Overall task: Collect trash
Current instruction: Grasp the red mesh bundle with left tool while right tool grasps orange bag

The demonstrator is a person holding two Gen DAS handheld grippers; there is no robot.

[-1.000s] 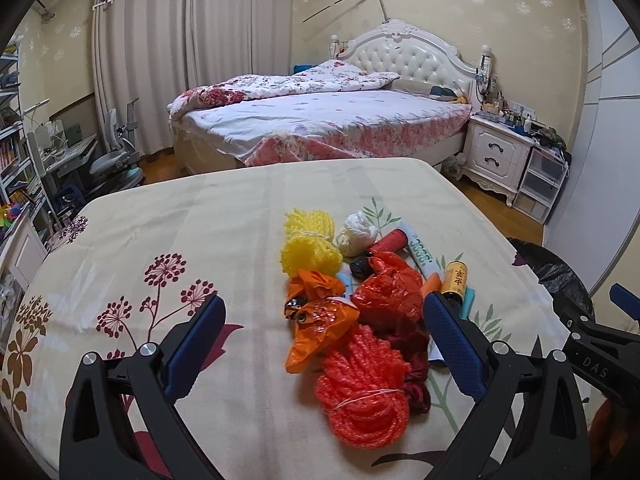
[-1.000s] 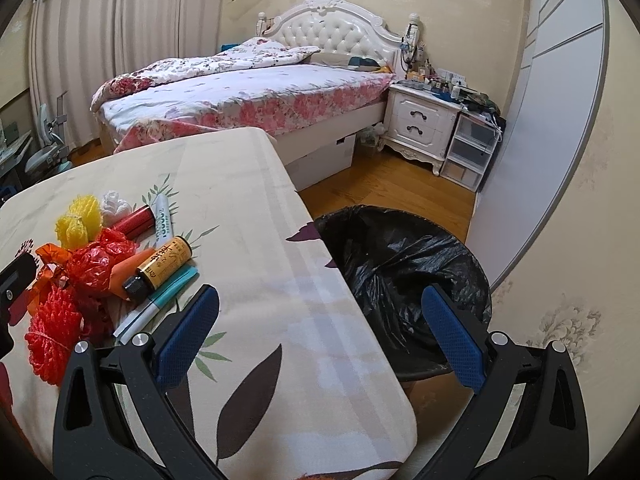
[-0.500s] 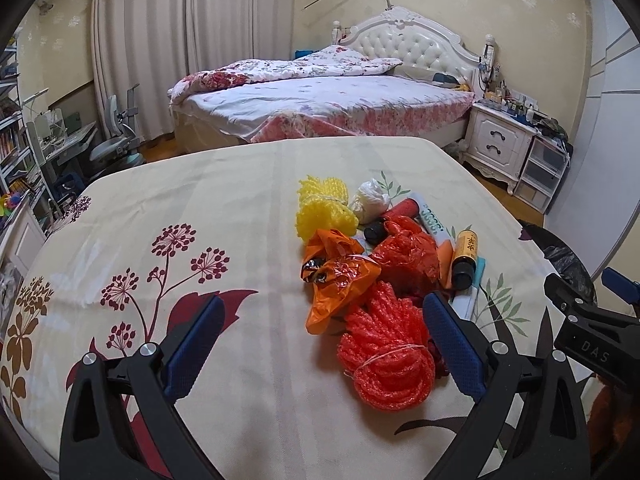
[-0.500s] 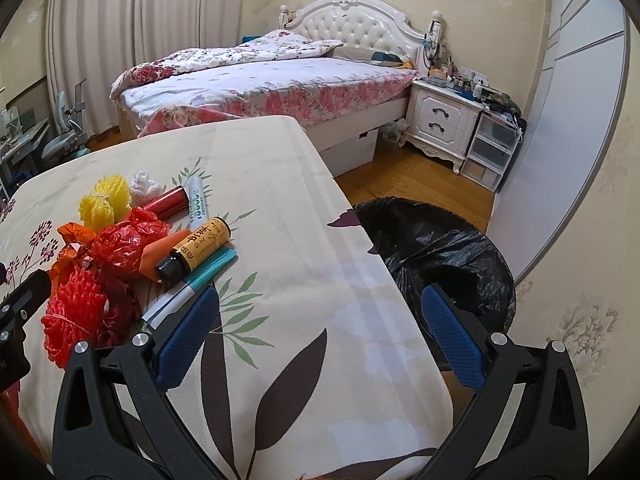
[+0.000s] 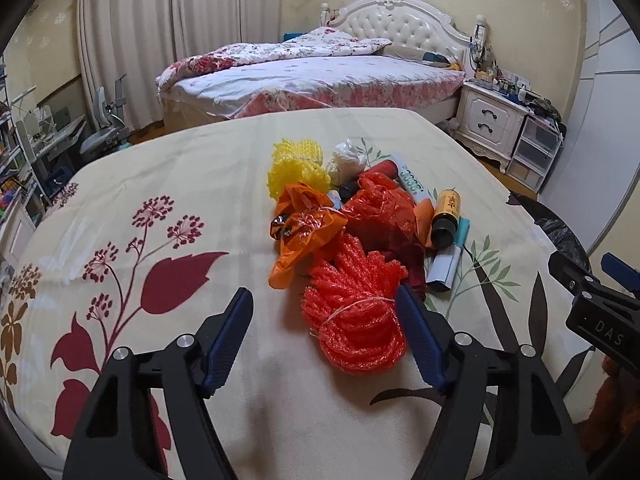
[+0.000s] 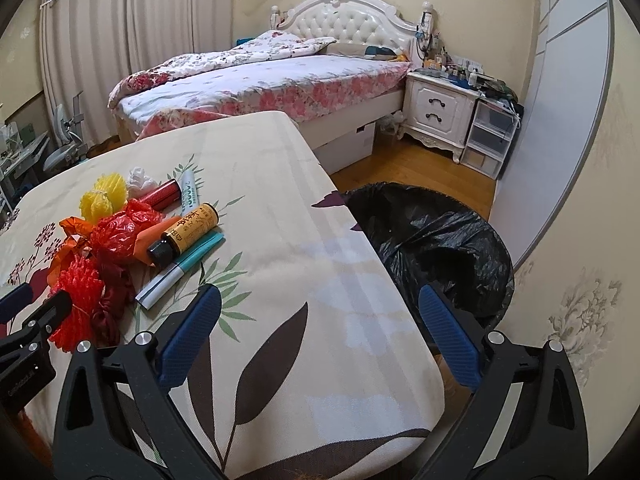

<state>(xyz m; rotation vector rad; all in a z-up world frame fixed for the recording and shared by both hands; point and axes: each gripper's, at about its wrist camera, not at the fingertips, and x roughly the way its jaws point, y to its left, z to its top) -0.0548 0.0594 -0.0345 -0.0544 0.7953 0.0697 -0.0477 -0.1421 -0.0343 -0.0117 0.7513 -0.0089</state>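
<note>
Left gripper [image 5: 325, 310] sits low over the table [image 5: 208, 184], jaws apart and closing. The red mesh bundle [image 5: 354, 320] lies partly between them, against the inside of the right pad [image 5: 420, 344]; left pad is clear of it, so no clamp.

Trash pile runs from that bundle toward 12 o'clock: orange bag [image 5: 304, 228], red bag [image 5: 380, 208], yellow mesh [image 5: 298, 168], white wad [image 5: 348, 158]. At 1 o'clock – marker [image 5: 412, 178], amber bottle [image 5: 447, 212], teal pen [image 5: 460, 236].

Right gripper [image 6: 320, 332] hangs over the table's edge, jaws apart and closing, nothing between them. Pile is at its 10 o'clock; black bin bag [image 6: 432, 240] at 1 o'clock, on the floor beside the table – apart from the pile.
</note>
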